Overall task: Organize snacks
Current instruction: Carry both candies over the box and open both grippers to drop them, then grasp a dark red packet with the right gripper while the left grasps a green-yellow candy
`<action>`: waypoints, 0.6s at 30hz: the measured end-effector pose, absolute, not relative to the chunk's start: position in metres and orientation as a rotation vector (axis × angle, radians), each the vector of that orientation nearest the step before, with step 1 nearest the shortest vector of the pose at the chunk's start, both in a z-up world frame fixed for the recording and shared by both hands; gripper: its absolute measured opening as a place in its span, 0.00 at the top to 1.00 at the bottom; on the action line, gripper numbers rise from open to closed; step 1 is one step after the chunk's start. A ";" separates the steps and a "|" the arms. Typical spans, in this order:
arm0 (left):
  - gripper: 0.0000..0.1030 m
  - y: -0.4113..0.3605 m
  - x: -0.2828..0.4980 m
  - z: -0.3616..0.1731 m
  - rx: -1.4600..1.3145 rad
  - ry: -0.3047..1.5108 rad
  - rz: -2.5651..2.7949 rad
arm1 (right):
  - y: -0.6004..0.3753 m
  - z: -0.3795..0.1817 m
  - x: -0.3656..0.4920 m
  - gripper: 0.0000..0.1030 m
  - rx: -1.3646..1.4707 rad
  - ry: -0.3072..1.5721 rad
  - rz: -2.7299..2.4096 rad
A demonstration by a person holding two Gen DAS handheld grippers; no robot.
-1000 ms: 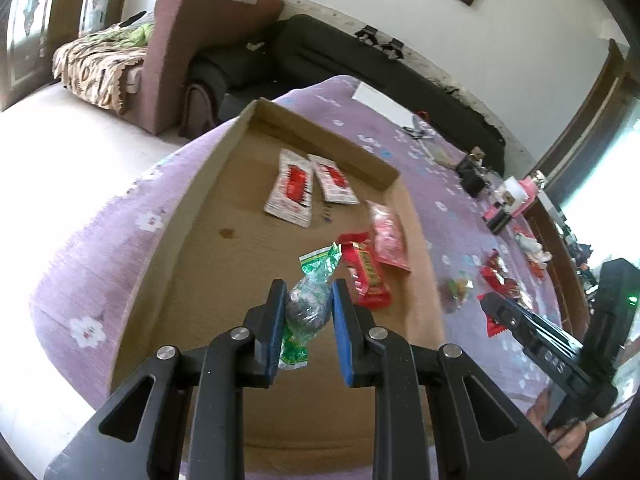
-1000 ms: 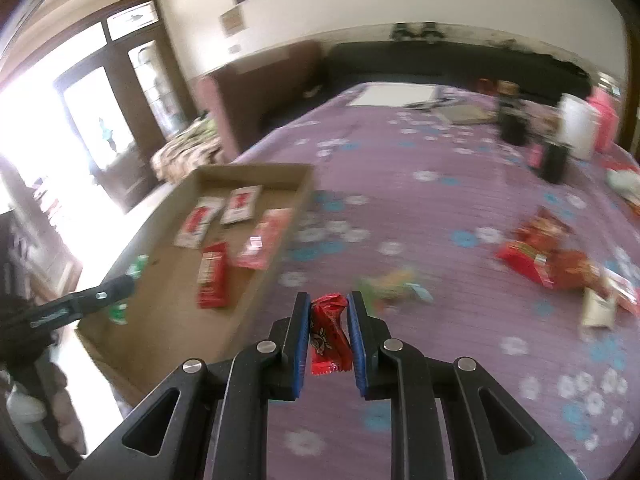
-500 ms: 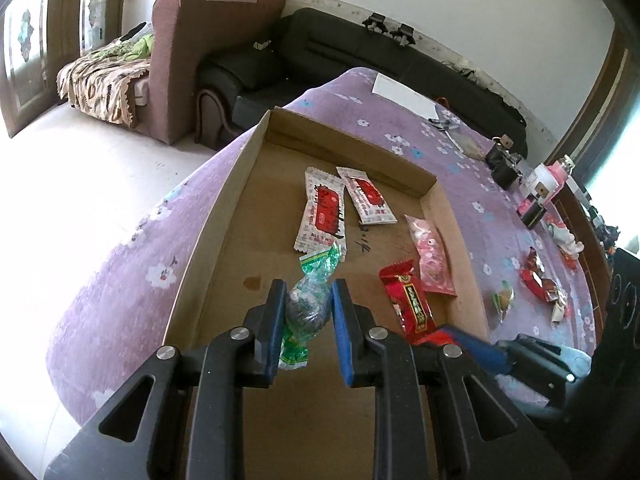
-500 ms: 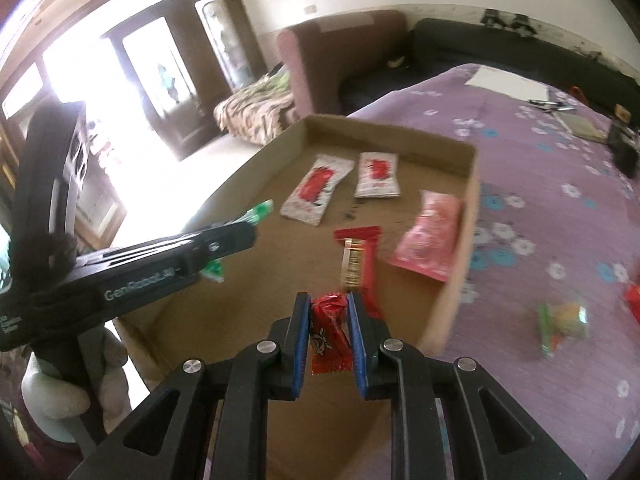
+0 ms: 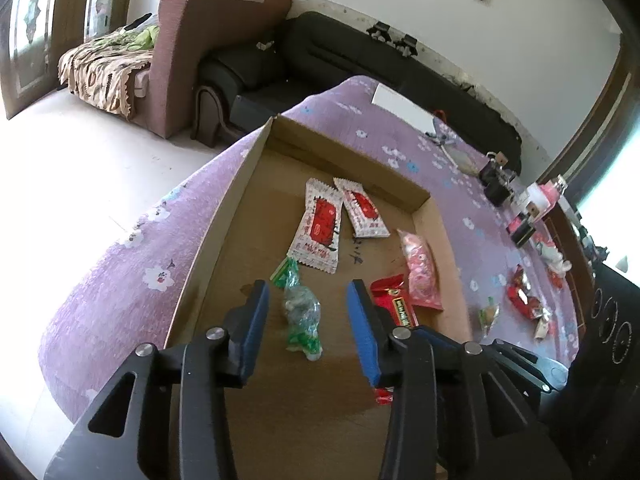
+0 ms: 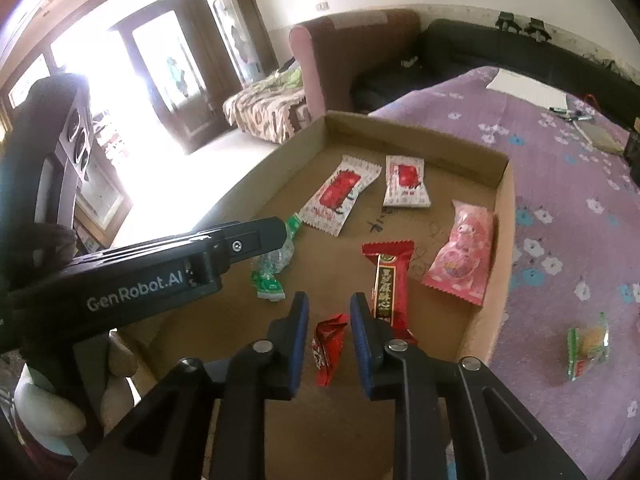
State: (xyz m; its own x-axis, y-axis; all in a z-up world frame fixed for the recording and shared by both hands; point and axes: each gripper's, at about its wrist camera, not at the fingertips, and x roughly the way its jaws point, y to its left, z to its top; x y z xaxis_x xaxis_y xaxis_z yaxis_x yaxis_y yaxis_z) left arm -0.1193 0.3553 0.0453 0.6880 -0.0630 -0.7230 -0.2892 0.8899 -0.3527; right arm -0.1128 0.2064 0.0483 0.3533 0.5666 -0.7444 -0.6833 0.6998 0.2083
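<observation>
A shallow cardboard box [image 5: 224,240] [image 6: 412,132] sits on the purple floral cloth. My left gripper [image 5: 307,320] is open; a green-wrapped candy [image 5: 301,312] [image 6: 269,276] lies loose on the box floor between its fingers. My right gripper [image 6: 326,328] is open; a small red candy [image 6: 328,346] lies on the box floor between its fingers. Also in the box are two white-and-red packets [image 5: 320,228] [image 6: 406,180], a pink packet [image 5: 420,272] [image 6: 460,260] and a long red bar [image 6: 390,284].
More snacks lie on the cloth outside the box: a green-and-yellow candy [image 6: 588,344] [image 5: 489,316] and red wrappers [image 5: 524,300]. Small bottles and boxes [image 5: 524,208] stand at the far right. Sofas [image 5: 224,52] stand beyond the table.
Both grippers have opened. The green candy and the small red candy have dropped from the fingers onto the box floor. The right gripper moved over the box.
</observation>
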 end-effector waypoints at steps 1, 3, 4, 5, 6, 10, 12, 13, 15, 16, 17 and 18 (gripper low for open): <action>0.59 0.355 -0.122 0.048 -0.475 0.803 0.134 | 0.205 0.050 -0.113 0.74 -0.144 0.893 0.812; 0.48 0.354 -0.125 0.052 -0.482 0.791 0.138 | 0.197 0.055 -0.114 0.73 -0.127 0.883 0.809; 0.44 0.353 -0.128 0.055 -0.482 0.785 0.142 | 0.194 0.057 -0.115 0.72 -0.120 0.881 0.807; 0.44 0.350 -0.131 0.057 -0.478 0.778 0.144 | 0.188 0.060 -0.114 0.72 -0.108 0.877 0.803; 0.44 0.348 -0.132 0.058 -0.474 0.777 0.143 | 0.182 0.061 -0.114 0.71 -0.100 0.873 0.796; 0.44 0.333 -0.135 0.061 -0.444 0.793 0.126 | 0.150 0.066 -0.111 0.68 -0.054 0.862 0.747; 0.44 0.324 -0.137 0.062 -0.432 0.800 0.115 | 0.123 0.067 -0.108 0.68 -0.018 0.857 0.707; 0.44 0.321 -0.138 0.063 -0.429 0.801 0.111 | 0.113 0.068 -0.107 0.67 -0.006 0.855 0.691; 0.44 0.314 -0.141 0.065 -0.423 0.801 0.102 | 0.081 0.069 -0.105 0.66 0.027 0.847 0.641; 0.44 0.309 -0.142 0.067 -0.417 0.800 0.097 | 0.065 0.070 -0.104 0.64 0.040 0.842 0.614; 0.44 0.304 -0.144 0.069 -0.409 0.798 0.092 | 0.046 0.070 -0.103 0.64 0.056 0.837 0.579; 0.44 0.300 -0.145 0.070 -0.404 0.797 0.088 | 0.025 0.070 -0.102 0.63 0.073 0.833 0.541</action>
